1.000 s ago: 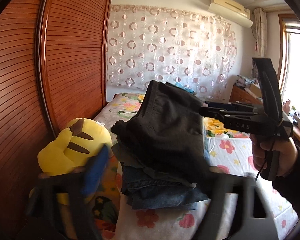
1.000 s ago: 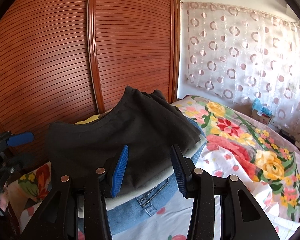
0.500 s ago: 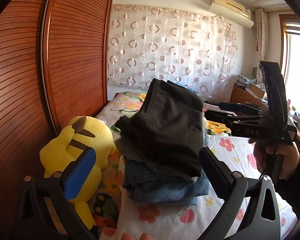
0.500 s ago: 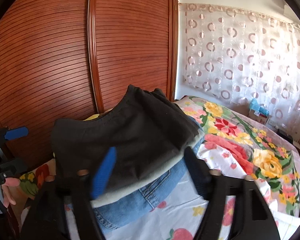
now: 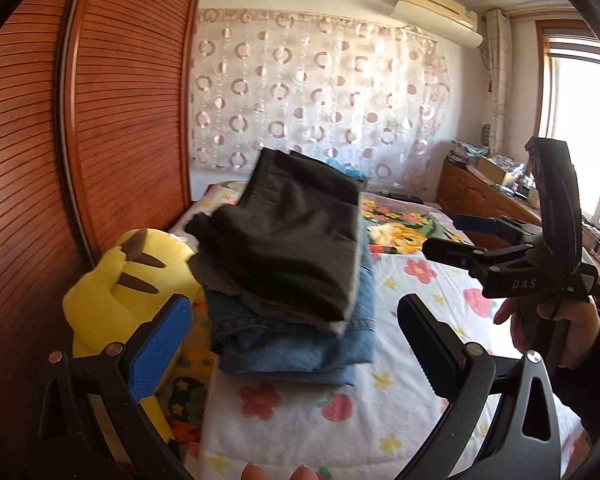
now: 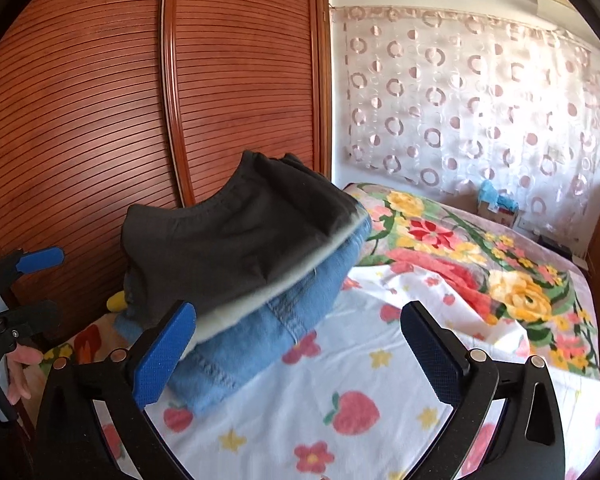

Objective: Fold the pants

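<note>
Folded black pants [image 5: 292, 240] lie on top of a stack on the bed, over a pale layer and folded blue jeans [image 5: 300, 344]. My left gripper [image 5: 292, 344] stands open just short of the stack's near edge, its pads touching nothing. In the right wrist view the black pants [image 6: 228, 240] and jeans [image 6: 284, 312] sit ahead and to the left. My right gripper [image 6: 298, 354] has its jaws opening wide, and its pads press on nothing. The right gripper [image 5: 456, 236] shows at the stack's right side and the left gripper [image 6: 36, 288] at the far left edge.
A yellow plush toy [image 5: 120, 280] lies left of the stack against slatted wooden wardrobe doors [image 5: 120, 100]. The floral bed sheet [image 6: 340, 400] spreads to the right. A circle-patterned curtain [image 5: 320, 92] hangs behind the bed, and a wooden dresser [image 5: 480, 196] stands at the right.
Both grippers have spread their jaws wide and drawn back from the stack. The black pants stay lying on top of the jeans.
</note>
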Tool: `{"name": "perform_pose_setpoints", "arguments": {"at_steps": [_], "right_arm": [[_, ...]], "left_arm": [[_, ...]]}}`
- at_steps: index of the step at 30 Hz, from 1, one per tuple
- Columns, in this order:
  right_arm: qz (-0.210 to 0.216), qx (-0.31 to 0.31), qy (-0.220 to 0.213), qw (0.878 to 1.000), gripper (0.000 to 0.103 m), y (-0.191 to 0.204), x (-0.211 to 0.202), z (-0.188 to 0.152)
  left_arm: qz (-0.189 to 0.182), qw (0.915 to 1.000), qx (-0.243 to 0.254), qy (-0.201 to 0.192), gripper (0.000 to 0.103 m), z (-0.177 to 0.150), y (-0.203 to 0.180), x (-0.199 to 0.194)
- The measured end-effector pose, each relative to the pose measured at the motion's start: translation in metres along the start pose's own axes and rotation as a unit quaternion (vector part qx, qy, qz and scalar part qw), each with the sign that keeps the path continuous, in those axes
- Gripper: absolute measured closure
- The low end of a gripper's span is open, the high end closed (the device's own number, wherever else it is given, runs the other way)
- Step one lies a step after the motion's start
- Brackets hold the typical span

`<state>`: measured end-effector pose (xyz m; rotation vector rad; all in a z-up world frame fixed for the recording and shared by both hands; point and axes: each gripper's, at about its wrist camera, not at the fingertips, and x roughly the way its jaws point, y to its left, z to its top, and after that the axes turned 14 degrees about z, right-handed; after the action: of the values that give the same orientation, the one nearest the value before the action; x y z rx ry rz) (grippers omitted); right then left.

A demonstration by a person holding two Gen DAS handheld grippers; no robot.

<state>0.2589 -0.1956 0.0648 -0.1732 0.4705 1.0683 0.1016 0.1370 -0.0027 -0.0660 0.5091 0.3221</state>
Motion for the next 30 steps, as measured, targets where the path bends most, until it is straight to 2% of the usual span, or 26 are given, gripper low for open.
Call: {"name": "perform_pose_setpoints", "arguments": {"at_steps": [10, 22, 30], "right_arm": [[-0.026, 0.031, -0.017, 0.999, 0.001, 0.02, -0.048, -0.033], [-0.119, 0.055, -0.025, 0.991, 0.001, 0.05, -0.108, -0.065], [-0.14, 0.084, -0.046, 0.986, 0.001, 0.076, -0.136, -0.087]], "left_arm": [[-0.029, 0.9986, 0.043, 0.003, 0.0, -0.017, -0.044, -0.017], [-0.056, 0.996, 0.069, 0.013, 0.0, -0.035, -0.1, -0.041], [-0.071, 0.9946, 0.075, 0.013, 0.0, -0.04, -0.121, -0.061]]}}
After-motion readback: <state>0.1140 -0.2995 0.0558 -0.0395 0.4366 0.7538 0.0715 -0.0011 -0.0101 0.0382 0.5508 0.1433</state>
